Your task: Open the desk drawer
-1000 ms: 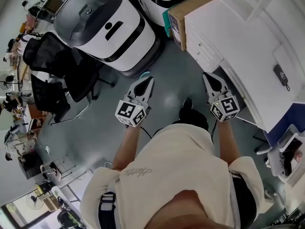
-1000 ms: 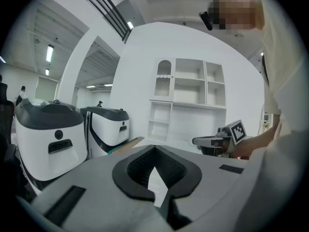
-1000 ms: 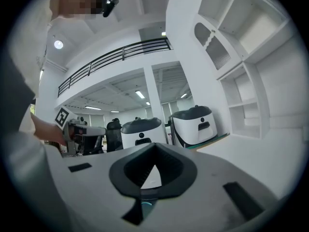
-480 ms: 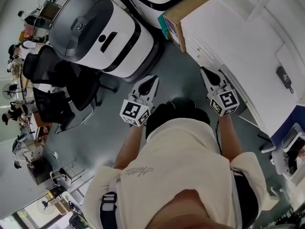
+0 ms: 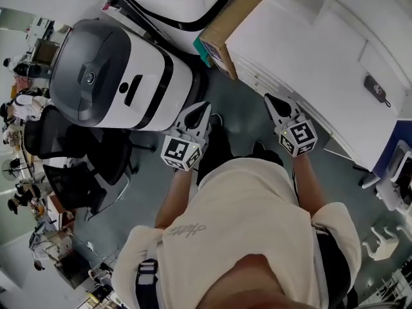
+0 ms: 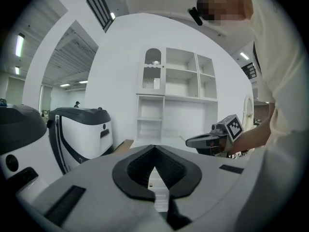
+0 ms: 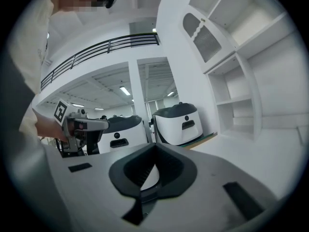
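- Both hand-held grippers have closed in on the white desk over the past second. In the head view, the left gripper and right gripper point at its drawer stack, near it but apart from it. A cardboard box sits beside the desk.
- Left gripper view: the jaws are pressed together on nothing. Drawer fronts show just beyond the tips, under a shelving hutch.
- Right gripper view: the jaws are likewise together and empty, aimed past the desk toward parked machines.
- Opening the drawer cleanly likely means spreading one gripper's jaws, squaring up on the drawer's pull, then drawing straight back.
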Motion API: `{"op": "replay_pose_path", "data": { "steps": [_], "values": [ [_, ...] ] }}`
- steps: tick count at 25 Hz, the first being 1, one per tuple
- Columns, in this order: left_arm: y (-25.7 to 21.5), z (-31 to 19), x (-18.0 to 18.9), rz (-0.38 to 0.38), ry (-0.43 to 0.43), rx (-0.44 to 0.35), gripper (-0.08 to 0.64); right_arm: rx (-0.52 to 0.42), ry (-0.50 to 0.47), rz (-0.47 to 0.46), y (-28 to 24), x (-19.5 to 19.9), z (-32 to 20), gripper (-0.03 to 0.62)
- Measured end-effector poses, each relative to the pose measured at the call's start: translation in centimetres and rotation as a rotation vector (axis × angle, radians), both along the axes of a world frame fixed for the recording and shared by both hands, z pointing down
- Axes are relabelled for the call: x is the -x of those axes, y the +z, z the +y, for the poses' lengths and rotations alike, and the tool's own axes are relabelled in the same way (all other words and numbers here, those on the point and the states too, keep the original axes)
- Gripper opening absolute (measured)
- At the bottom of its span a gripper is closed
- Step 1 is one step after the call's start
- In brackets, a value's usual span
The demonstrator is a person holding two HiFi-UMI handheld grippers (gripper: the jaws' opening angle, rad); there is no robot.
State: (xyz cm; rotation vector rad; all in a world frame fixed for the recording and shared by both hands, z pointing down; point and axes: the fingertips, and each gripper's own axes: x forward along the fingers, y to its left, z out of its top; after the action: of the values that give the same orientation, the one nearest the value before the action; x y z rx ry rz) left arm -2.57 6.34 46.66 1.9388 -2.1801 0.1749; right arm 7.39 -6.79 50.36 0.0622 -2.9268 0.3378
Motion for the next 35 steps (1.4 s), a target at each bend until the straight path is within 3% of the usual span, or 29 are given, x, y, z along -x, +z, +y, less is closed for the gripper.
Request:
{"op": "replay_pose_path", "data": {
  "steps": [4,10,15,21,30,35],
  "values": [
    [0.4,-2.9,4.1,-0.02,0.124,0.014,0.0,-0.016,0.11,0.001,-0.7,3.2,-1.9,-0.005],
    [-0.5,-7.2,10.5,0.008,0.286,-0.009,0.0,-0.004,0.308,0.021,-1.3,7.0,-4.5,-0.005],
    [-0.7,-9.5,14.4,0.035,0.423,-0.03,0.0,0.013,0.518,0.06,-1.1,7.9,-5.6,-0.005],
    [1.4,-11.7,16.2,0.107,0.607,-0.019,0.0,-0.016,0.719,0.125,-1.4,7.7,-5.5,-0.005],
    [3.9,-15.9,15.1,0.142,0.732,0.015,0.0,-0.009,0.813,0.209,-0.1,6.1,-5.1,-0.005],
    [3.2,-17.7,13.4,0.156,0.736,0.019,0.0,0.016,0.81,0.19,1.3,5.3,-5.9,-0.005]
  ]
}}
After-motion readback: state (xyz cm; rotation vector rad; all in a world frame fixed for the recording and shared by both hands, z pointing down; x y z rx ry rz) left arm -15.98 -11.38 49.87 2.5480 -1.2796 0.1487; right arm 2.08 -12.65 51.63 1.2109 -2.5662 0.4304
